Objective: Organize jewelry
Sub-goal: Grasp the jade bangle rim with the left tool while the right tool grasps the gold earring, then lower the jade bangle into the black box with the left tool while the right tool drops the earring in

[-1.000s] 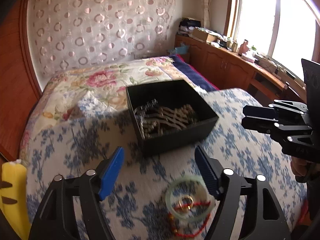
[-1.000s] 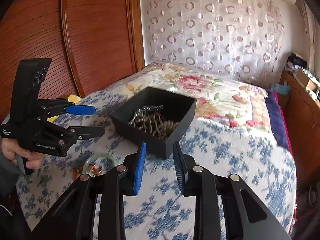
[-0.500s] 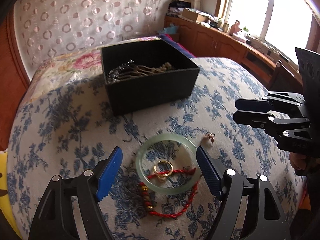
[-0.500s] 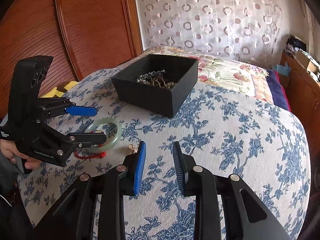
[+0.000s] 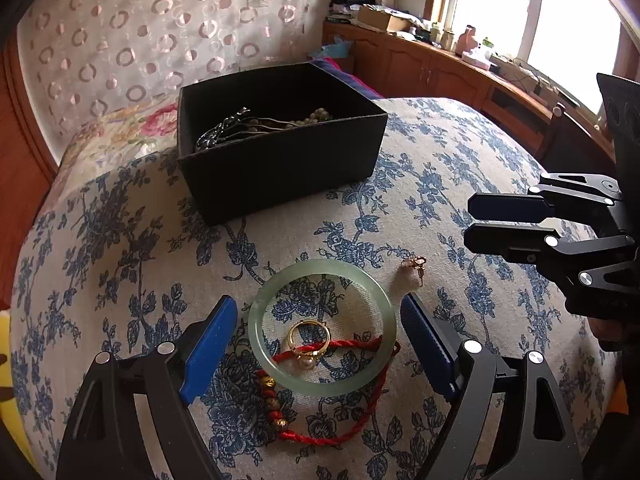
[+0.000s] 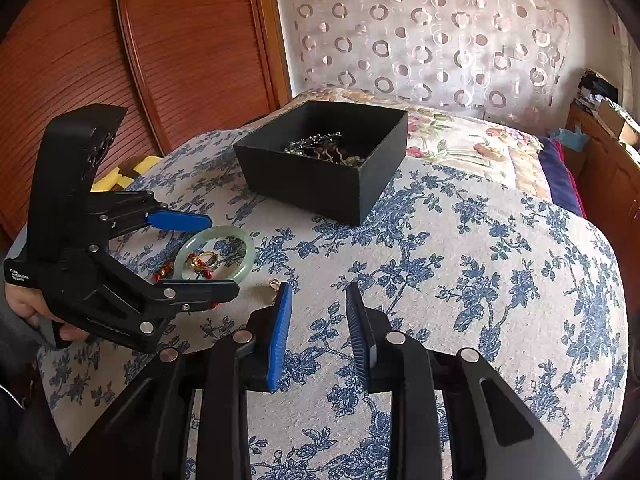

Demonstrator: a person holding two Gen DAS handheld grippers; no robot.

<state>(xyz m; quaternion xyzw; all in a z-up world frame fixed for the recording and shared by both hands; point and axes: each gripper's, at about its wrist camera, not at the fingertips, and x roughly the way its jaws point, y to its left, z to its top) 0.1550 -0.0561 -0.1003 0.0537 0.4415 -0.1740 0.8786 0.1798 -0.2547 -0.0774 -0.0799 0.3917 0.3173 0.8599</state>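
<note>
Jade-green bangle [image 5: 322, 328] flat on blue floral cloth [image 5: 460, 152], gold ring [image 5: 309, 338] and red cord bracelet [image 5: 340, 408] tangled inside and under it. My left gripper [image 5: 318, 338] spread wide, straddling bangle, empty: sized for outer rim. Right gripper [image 6: 318, 334] parted, empty, near small earring [image 5: 416, 264]. Black box [image 5: 280, 176] behind holds chains, likely the destination.

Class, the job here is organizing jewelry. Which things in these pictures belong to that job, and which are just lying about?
Part of the job:
black box already holding chains
green bangle
gold ring
red cord bracelet
small earring
left gripper, open around the bangle
right gripper, open

Lying about:
yellow object
cardboard box on the sideboard
</note>
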